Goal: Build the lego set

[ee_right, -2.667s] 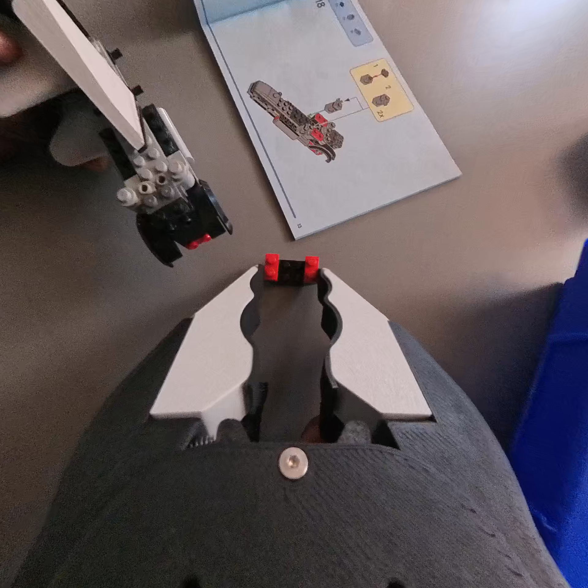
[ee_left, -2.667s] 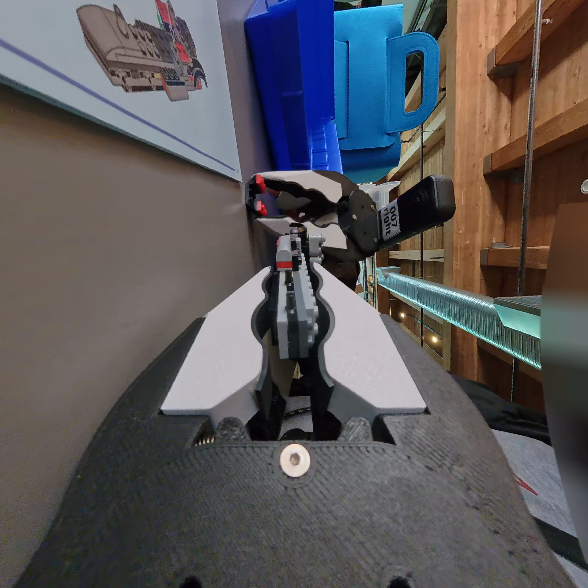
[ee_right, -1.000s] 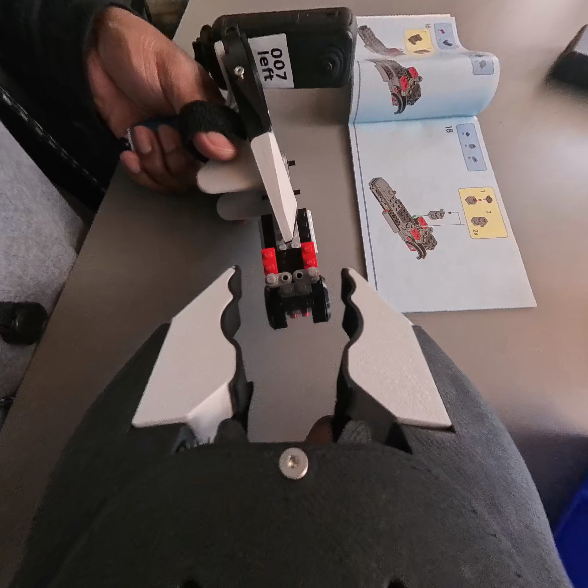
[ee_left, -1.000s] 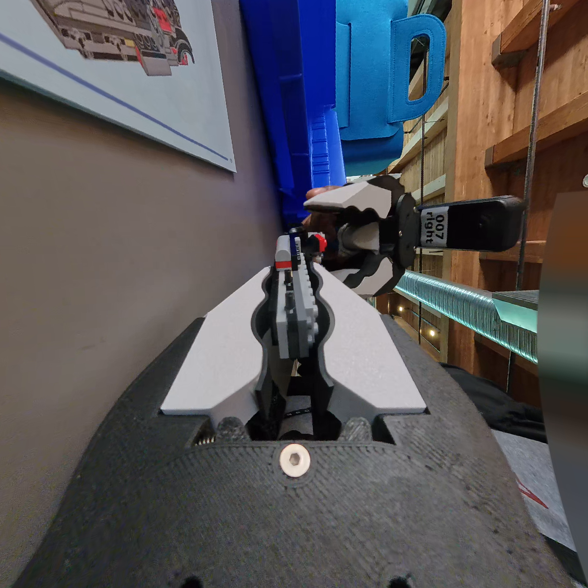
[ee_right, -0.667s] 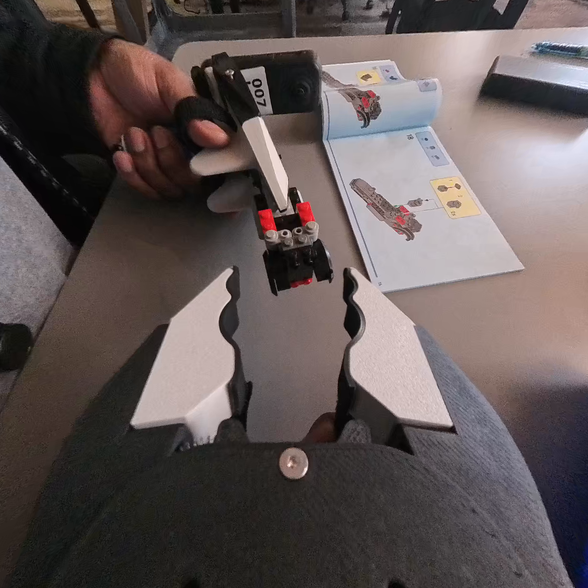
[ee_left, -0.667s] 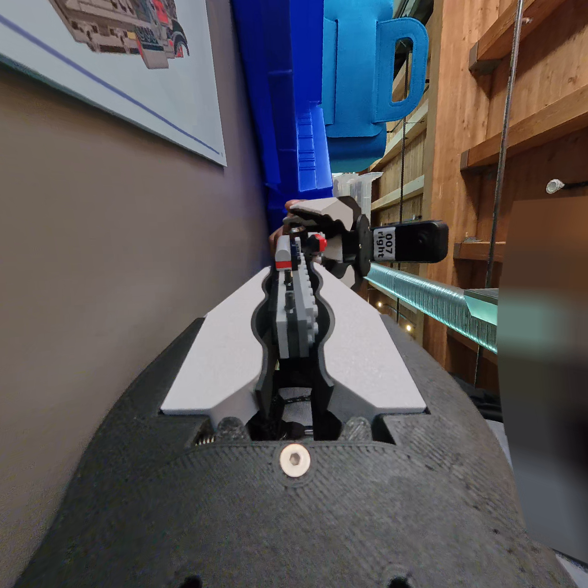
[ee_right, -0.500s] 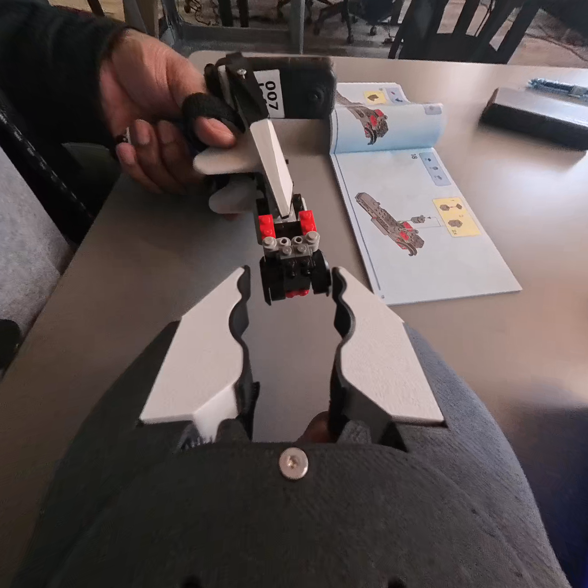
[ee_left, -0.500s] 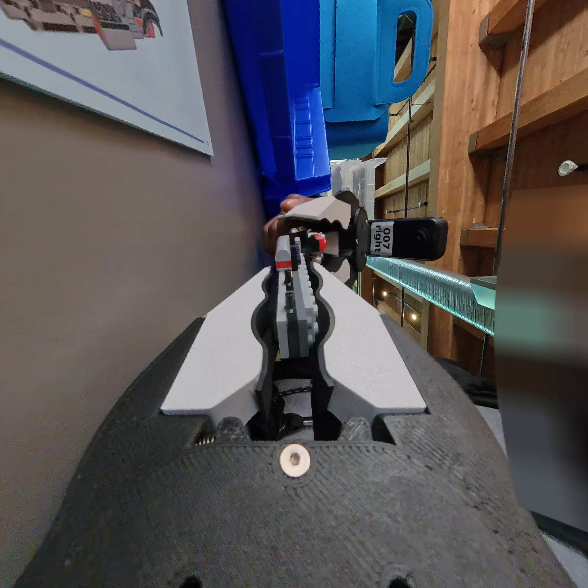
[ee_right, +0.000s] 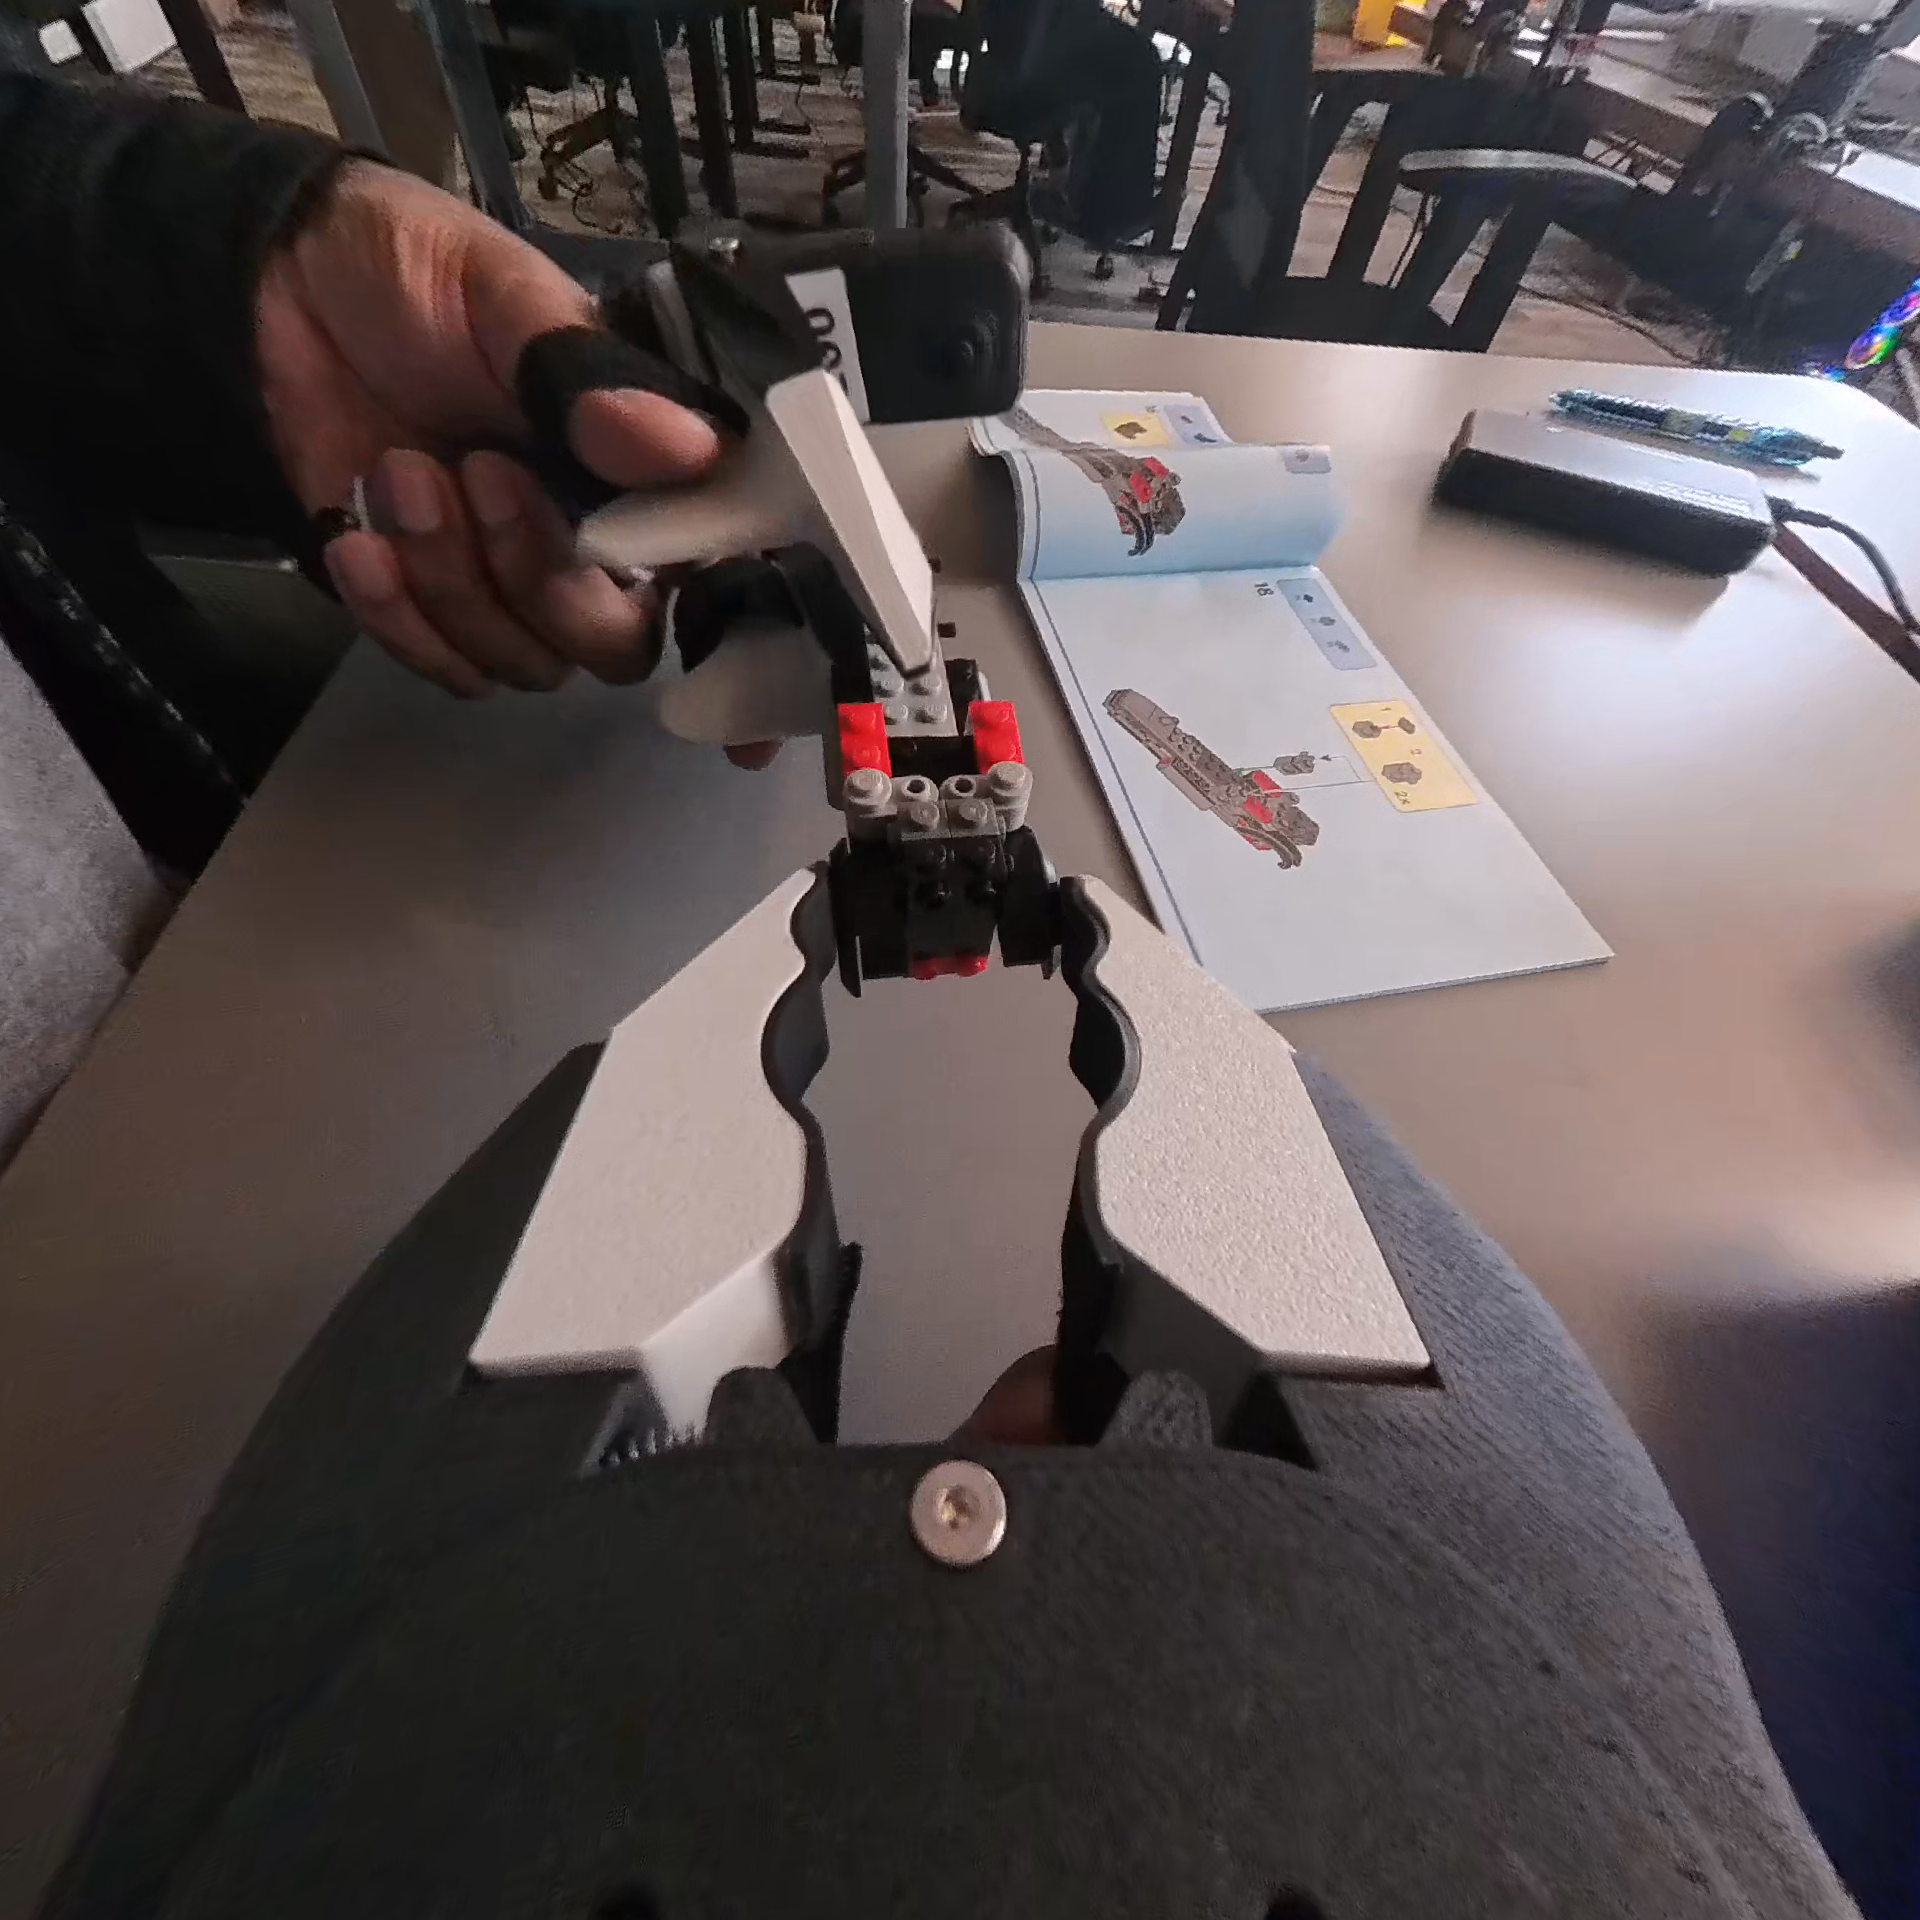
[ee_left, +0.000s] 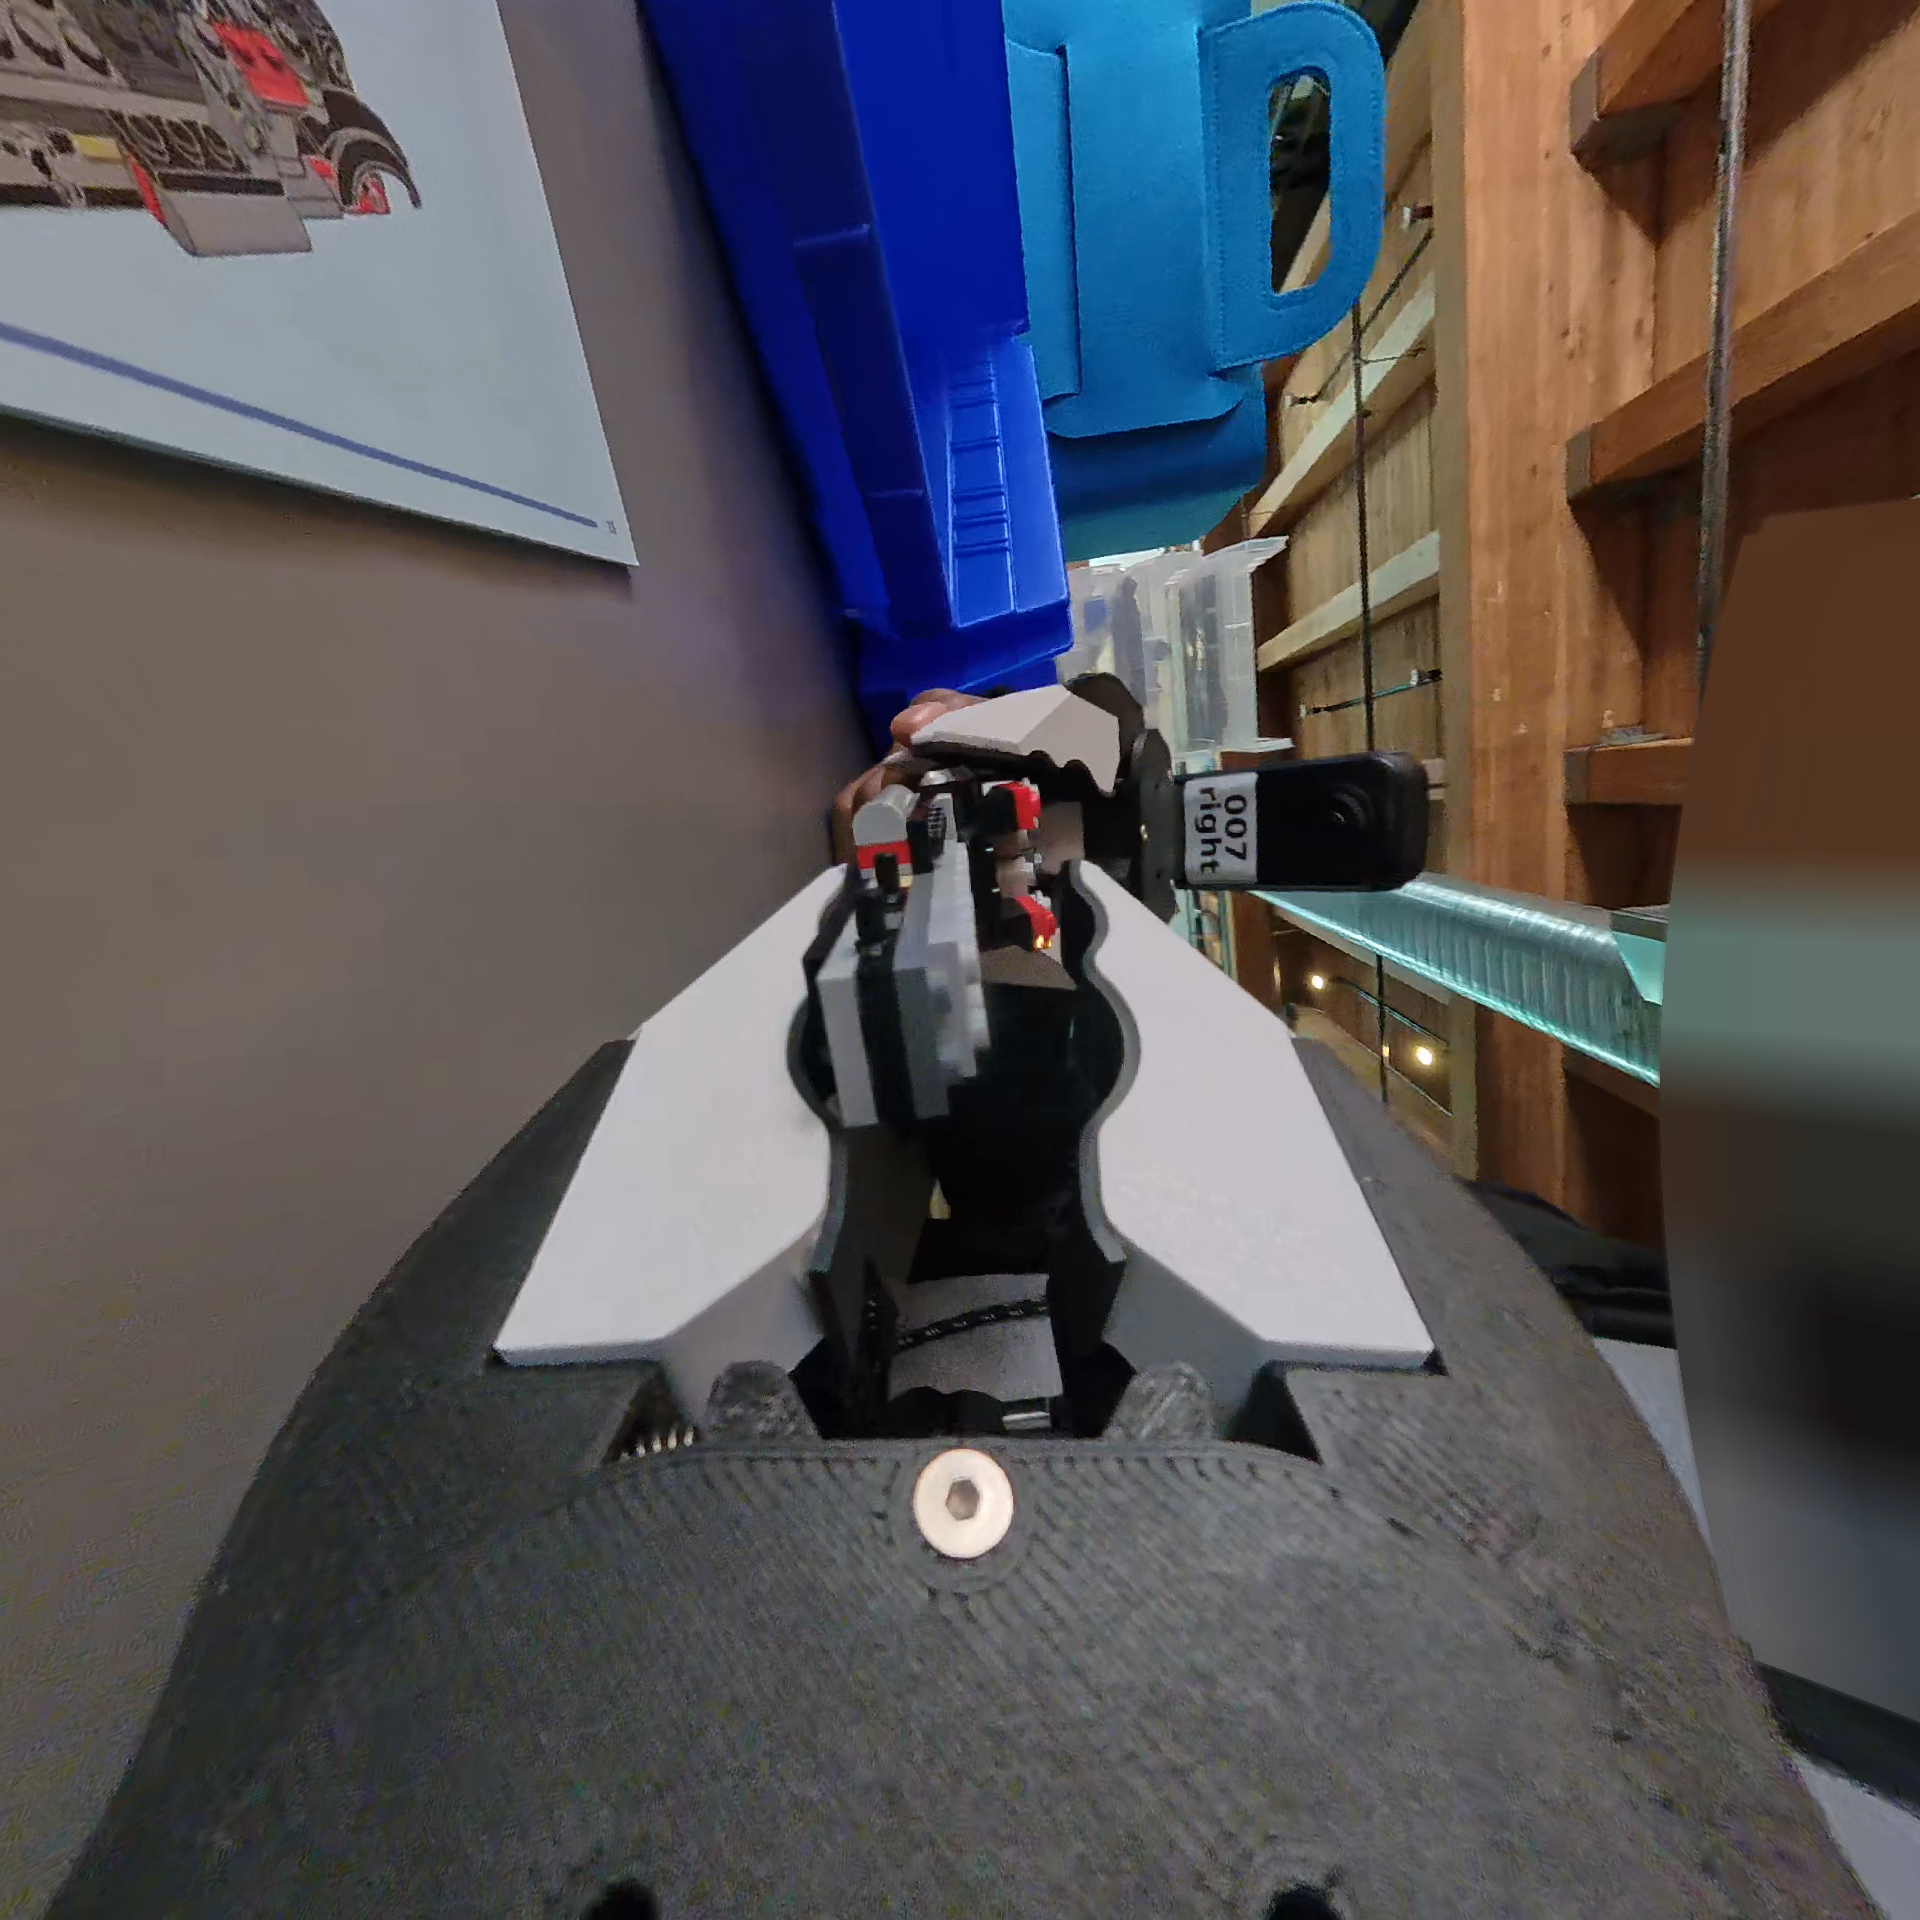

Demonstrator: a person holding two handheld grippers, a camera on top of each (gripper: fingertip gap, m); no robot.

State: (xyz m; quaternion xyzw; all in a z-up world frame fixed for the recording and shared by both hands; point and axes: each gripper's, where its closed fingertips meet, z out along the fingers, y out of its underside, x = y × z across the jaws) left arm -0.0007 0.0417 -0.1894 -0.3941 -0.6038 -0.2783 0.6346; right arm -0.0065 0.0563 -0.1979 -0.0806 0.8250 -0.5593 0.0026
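The right gripper (ee_right: 945,914) was clamped on the black, red-studded end of the lego model (ee_right: 935,831), which hung above the grey table (ee_right: 416,935). The left gripper (ee_left: 961,914) had parted, its jaws loose around the model's grey far end. Right of the model lay the open instruction booklet (ee_right: 1299,779); beyond that, a black box (ee_right: 1600,499).

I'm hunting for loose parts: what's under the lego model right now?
In the right wrist view, only bare grey table shows beneath the lego model, which is held in the air. The strip directly behind its black end, and anything under the hand-held grippers, stays hidden.
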